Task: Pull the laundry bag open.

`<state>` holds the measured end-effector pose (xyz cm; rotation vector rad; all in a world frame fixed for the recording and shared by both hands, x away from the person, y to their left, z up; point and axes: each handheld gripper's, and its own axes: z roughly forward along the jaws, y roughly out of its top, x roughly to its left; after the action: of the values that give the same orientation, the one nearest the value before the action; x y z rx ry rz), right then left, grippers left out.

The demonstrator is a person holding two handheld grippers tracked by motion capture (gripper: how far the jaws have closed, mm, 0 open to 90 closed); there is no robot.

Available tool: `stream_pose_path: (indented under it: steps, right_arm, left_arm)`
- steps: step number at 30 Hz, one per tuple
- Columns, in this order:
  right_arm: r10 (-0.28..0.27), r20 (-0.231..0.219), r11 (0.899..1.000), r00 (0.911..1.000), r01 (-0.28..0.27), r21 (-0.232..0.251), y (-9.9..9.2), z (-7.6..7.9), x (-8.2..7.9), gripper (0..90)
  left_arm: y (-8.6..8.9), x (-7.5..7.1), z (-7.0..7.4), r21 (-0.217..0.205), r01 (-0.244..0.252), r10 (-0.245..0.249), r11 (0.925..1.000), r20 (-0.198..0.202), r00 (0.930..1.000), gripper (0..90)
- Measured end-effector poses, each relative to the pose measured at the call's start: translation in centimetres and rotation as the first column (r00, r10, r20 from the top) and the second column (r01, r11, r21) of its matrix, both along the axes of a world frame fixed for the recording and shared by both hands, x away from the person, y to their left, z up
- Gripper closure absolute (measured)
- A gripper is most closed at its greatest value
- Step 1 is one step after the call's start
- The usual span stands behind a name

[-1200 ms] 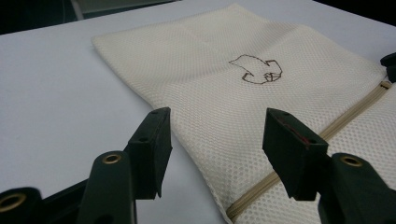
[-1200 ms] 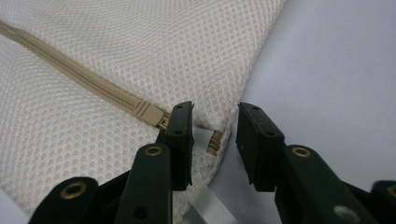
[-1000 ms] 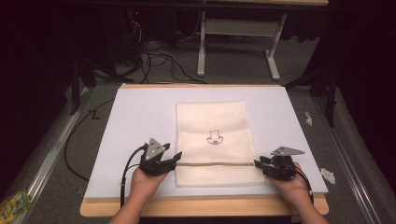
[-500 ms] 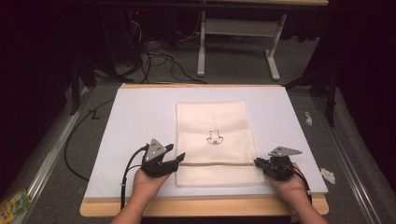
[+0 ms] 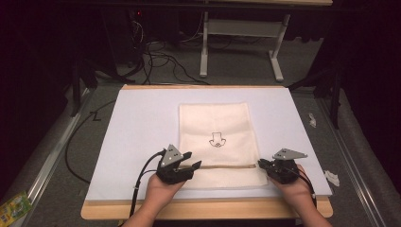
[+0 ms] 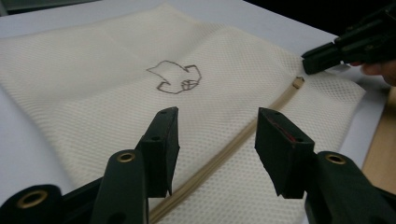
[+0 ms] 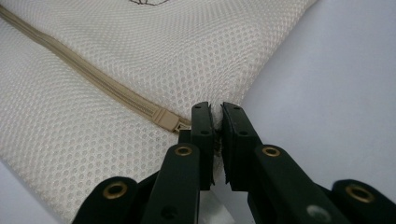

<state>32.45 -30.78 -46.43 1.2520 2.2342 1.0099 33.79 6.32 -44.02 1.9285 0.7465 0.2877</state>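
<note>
A cream mesh bag (image 5: 215,123) with a small dark drawing (image 5: 216,140) lies flat on the white board. A tan zipper (image 5: 227,166) runs across its near end. My left gripper (image 5: 193,159) hovers at the zipper's left end. Its jaws (image 6: 215,126) stand open and have just been closing, with the zipper (image 6: 243,140) on the bag (image 6: 93,79) below the gap, untouched. My right gripper (image 5: 260,163) is at the zipper's right end. It closed within the last second and is shut (image 7: 215,109) on the bag's edge (image 7: 140,51) beside the zipper pull (image 7: 168,121).
The white board (image 5: 142,123) rests on a wooden table whose front edge (image 5: 203,208) is by the hands. Crumpled white scraps (image 5: 332,177) lie right of the board, a green packet (image 5: 14,205) at the bottom left. Cables and a white frame (image 5: 236,28) are beyond.
The left gripper has moved right, from beside the bag to over the zipper's left end, and its jaws have narrowed. The right gripper's jaws have closed on the bag's right edge.
</note>
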Motion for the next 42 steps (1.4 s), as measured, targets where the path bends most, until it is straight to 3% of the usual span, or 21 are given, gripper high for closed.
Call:
stream_pose_path:
  steps: [6, 11, 15, 20, 25, 26, 37, 42]
  right_arm:
    - [0.015, 0.042, 1.000, 0.9990, -0.016, 0.026, -0.1, 0.9, -0.6, 85.3]
    - [0.022, 0.051, 0.999, 0.9984, -0.024, 0.042, -0.3, 1.1, -0.5, 85.4]
    - [0.012, 0.063, 0.998, 0.9980, -0.016, 0.061, -0.4, 1.4, -0.6, 85.3]
    - [0.009, 0.066, 0.997, 0.9978, -0.014, 0.079, -0.5, 1.6, -0.8, 85.3]
    - [0.004, 0.076, 0.996, 0.9971, -0.010, 0.084, -0.7, 1.7, -0.8, 85.2]
    - [0.002, 0.077, 0.996, 0.9971, -0.009, 0.086, -0.7, 1.8, -0.8, 85.2]
    - [0.013, 0.092, 0.995, 0.9957, -0.023, 0.101, -0.8, 2.3, -0.7, 85.3]
    - [0.013, 0.106, 0.993, 0.9942, -0.025, 0.116, -0.6, 2.7, -0.8, 85.3]
  left_arm:
    - [-2.0, -0.5, -0.5, 0.016, 0.057, -0.056, 0.9983, -0.019, 0.9982, 50.1]
    - [-3.0, -0.3, -0.9, -0.018, 0.079, -0.080, 0.9967, -0.061, 0.9949, 50.9]
    - [-4.3, -0.3, -1.0, -0.056, 0.115, -0.119, 0.9919, -0.092, 0.9885, 55.4]
    - [-6.5, -0.3, -1.0, -0.059, 0.146, -0.151, 0.9875, -0.093, 0.9841, 57.1]
    - [-7.6, 0.0, -1.2, -0.075, 0.142, -0.148, 0.9870, -0.073, 0.9863, 54.9]
    - [-8.3, 0.4, -1.5, -0.052, 0.141, -0.145, 0.9886, -0.076, 0.9866, 54.6]
    - [-12.1, 1.0, -3.0, -0.024, 0.159, -0.160, 0.9870, -0.105, 0.9815, 62.8]
    - [-13.5, 1.3, -2.9, -0.062, 0.151, -0.158, 0.9865, -0.124, 0.9796, 64.4]
